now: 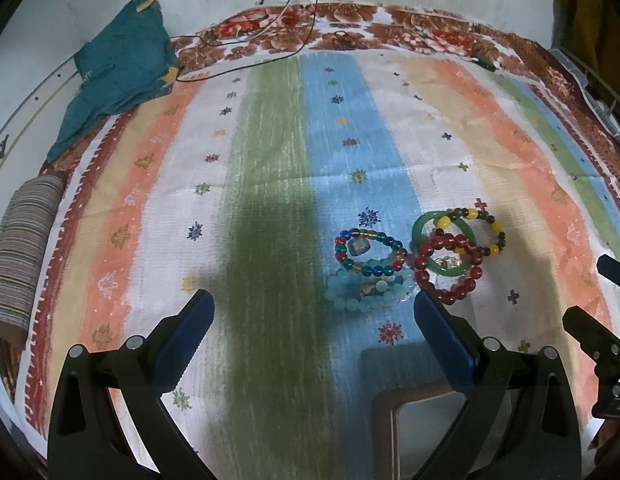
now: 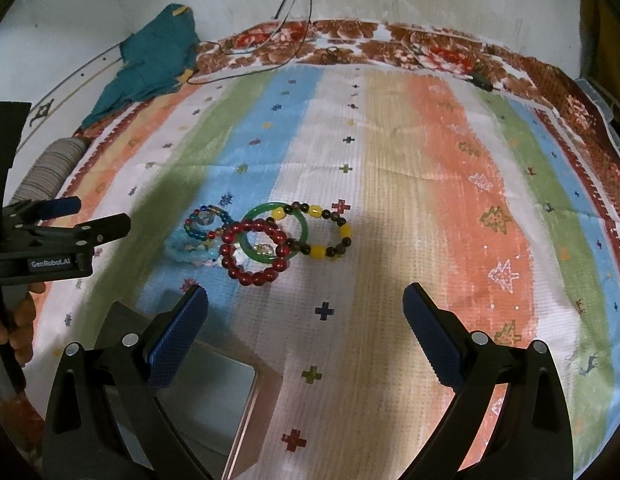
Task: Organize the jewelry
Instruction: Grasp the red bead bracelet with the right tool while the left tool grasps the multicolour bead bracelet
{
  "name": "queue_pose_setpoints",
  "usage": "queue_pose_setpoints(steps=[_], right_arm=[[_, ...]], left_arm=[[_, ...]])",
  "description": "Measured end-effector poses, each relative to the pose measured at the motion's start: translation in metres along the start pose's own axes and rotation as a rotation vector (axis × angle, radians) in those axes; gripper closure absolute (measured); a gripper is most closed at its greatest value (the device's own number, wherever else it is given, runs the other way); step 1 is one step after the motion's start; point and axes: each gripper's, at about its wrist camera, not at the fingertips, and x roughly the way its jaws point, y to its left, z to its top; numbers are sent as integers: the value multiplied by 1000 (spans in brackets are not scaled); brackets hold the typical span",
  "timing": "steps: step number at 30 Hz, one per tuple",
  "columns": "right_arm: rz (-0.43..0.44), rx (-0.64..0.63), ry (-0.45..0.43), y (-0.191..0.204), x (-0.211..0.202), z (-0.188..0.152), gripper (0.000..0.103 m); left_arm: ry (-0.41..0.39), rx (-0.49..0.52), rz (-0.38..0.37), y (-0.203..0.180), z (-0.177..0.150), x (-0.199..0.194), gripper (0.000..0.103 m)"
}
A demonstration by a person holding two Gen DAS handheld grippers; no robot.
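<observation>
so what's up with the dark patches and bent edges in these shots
Left wrist view: a broad shadow darkens the striped cloth beside the bracelets. Right wrist view: a softer shadow reaches the bracelets. Fisheye distortion curves the cloth's edges in both.

Bracelets [image 2: 266,240] lie overlapping mid-cloth [image 2: 390,160], a tray [image 2: 214,400] before them, folded fabric [image 2: 150,64] at the far-left corner.

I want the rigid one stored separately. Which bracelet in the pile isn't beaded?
The green bangle: a smooth solid ring, partly under the dark red bead bracelet. All the others are strung beads.
</observation>
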Motion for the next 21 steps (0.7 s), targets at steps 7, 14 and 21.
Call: queue_pose_setpoints(steps=[7,14,21], right_arm=[[-1,-11,30,2,13,2,4],[24,7,87,-1,28,4,4],[31,4,107,3,39,9,4]], left_arm=[[31,-9,-1,4,5,16,6],[58,-20,-17,5,10,29,6],[82,-38,-37,7,17,44,6]])
